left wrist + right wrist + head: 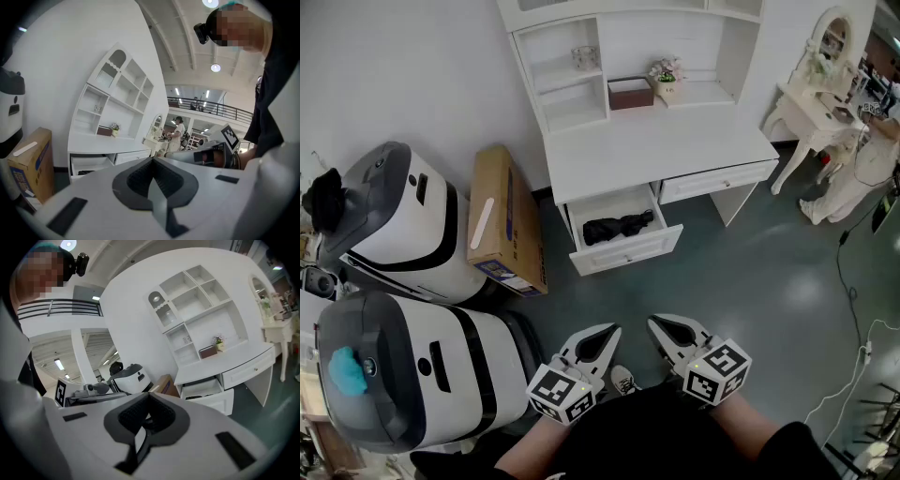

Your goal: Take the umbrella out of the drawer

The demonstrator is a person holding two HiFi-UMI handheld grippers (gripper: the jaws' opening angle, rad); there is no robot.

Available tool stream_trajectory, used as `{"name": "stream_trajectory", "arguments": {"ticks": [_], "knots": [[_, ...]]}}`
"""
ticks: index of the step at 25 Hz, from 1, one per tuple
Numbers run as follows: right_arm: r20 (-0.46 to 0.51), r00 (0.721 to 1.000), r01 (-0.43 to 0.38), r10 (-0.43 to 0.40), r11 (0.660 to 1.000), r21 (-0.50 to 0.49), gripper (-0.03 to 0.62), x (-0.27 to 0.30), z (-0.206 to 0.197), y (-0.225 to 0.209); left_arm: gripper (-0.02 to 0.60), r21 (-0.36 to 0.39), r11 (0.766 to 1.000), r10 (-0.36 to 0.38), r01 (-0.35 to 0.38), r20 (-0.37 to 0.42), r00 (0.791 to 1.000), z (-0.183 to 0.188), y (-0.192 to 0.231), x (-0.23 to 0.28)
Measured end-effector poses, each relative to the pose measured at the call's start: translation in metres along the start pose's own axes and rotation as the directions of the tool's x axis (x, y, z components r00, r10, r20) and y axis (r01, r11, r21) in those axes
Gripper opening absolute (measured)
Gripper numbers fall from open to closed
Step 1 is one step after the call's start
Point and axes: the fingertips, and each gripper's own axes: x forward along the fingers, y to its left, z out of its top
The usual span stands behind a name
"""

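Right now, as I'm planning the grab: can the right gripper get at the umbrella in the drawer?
Probably yes: the drawer stands open, the umbrella lies uncovered, and only floor lies between. The right gripper is well short, jaws together.

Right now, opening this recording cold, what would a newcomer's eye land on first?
The open drawer of the white desk at the centre, with a black folded umbrella lying inside it. Next, the left gripper and right gripper in the foreground, both shut and empty, short of the desk. Two bulky white-and-grey machines and a cardboard box crowd the floor at left.
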Motion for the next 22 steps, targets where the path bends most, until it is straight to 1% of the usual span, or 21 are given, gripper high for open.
{"name": "stream_trajectory", "arguments": {"ticks": [7, 16, 22], "knots": [[0.015, 1.0, -0.006, 0.006, 1.0, -0.001, 0.002, 0.0024, 0.0011, 0.0016, -0.003, -0.001, 1.0, -0.002, 0.002, -0.001, 1.0, -0.0018, 0.0022, -0.0005], [0.012, 1.0, -0.018, 0.018, 1.0, -0.008, 0.002, 0.0014, -0.0014, 0.0044, -0.003, -0.002, 1.0, -0.001, 0.001, 0.002, 1.0, -0.0019, 0.0011, -0.0039], [0.018, 1.0, -0.003, 0.004, 1.0, -0.026, 0.002, 0.002, 0.002, 0.0014, -0.003, 0.003, 1.0, -0.002, 0.002, 0.0, 1.0, -0.0026, 0.0041, -0.0058]]}}
